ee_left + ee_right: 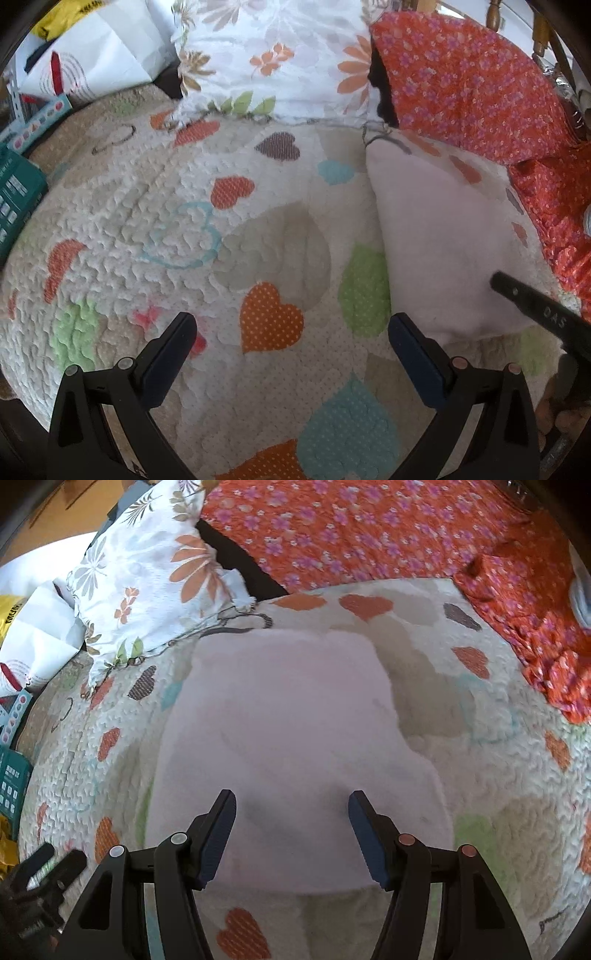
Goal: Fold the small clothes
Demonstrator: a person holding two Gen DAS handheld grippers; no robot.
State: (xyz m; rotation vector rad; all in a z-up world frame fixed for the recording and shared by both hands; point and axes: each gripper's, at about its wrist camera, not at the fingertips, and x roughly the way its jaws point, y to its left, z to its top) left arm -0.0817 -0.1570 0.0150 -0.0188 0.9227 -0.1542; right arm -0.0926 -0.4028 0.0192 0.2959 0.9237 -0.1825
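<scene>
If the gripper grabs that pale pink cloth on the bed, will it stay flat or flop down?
Probably flop. The pale pink cloth looks thin and soft, lying limp on the heart quilt with gentle creases. It is likely light, so one pinch should lift it. It shouldn't roll or break, but a loose end may drag.

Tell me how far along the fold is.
The pale pink garment lies in a compact block on the heart quilt, so folding looks begun, perhaps finished. Right gripper hovers open above it; left gripper is open over bare quilt. Nothing is held.
</scene>
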